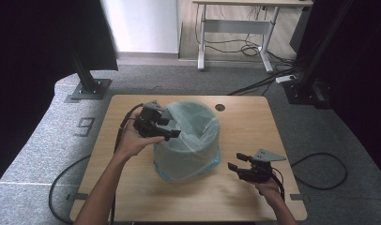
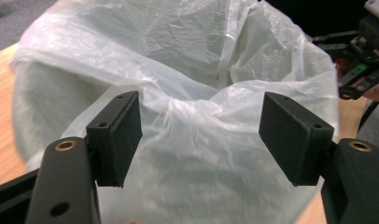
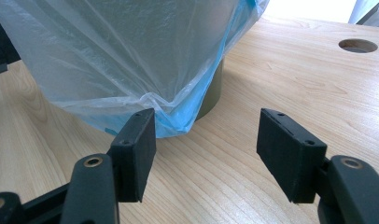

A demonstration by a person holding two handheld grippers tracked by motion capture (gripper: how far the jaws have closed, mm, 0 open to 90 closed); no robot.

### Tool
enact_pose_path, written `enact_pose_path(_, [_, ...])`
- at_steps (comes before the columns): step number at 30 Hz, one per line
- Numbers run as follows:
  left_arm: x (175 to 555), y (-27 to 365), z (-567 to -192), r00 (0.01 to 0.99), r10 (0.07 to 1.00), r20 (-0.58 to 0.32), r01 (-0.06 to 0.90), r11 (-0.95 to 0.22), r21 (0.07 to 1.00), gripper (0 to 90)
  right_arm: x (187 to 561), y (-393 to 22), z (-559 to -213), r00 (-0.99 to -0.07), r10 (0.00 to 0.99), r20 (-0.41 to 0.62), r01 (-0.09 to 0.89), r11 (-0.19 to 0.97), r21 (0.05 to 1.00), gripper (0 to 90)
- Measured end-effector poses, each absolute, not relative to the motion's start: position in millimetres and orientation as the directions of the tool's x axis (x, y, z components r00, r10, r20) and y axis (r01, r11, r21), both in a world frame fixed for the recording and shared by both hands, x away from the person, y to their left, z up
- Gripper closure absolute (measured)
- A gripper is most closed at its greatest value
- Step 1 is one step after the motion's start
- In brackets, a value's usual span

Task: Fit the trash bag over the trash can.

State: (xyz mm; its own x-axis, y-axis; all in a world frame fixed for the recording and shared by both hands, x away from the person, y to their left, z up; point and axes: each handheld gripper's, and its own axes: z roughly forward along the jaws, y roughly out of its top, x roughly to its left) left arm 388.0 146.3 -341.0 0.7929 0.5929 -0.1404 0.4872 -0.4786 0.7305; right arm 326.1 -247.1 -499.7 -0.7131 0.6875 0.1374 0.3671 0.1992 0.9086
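- Desk (image 1: 132,197) first: its light wooden top is carrying everything, and a round cable hole (image 1: 220,107) is sitting near its far edge, right of the middle.
- Your left hand (image 1: 132,140) is holding the left gripper (image 1: 172,129) up at the left side of the bin's rim, towards the far left part of the desk.
- Its jaws are standing wide apart and gripping nothing; in the left gripper view the crumpled liner (image 2: 197,112) is lying between and beyond the two black pads (image 2: 120,135), and you cannot tell from the pictures whether either pad is brushing the plastic.
- The bin (image 1: 188,140) is standing upright at the middle of the desk, wrapped in the translucent, blue-tinted liner, which is folding over the rim and hanging down the outside almost to the desktop.
- In the right gripper view the bin's dark wall (image 3: 213,88) is peeking out beneath the liner's lower hem.
- Your right hand (image 1: 268,190) is holding the right gripper (image 1: 234,162) low over the desk near the near right corner, pointing at the bin's base.
- Its jaws are also spread open and empty, just short of the liner's hem.
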Motion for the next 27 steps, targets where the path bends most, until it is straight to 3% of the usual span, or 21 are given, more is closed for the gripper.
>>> enact_pose_path(11, [361, 177, -345, 0.781, 0.607, -0.144, 0.466, -0.416, 0.781, 29.6, 325, -248, -502, -0.709, 0.692, 0.132, 0.37, 0.206, 0.906, 36.6])
enact_pose_path(27, [330, 235, -385, 0.737, 0.64, -0.219, 0.51, -0.314, 0.801, 28.3, 323, -244, -510, -0.702, 0.699, 0.134, 0.383, 0.212, 0.899, 36.4])
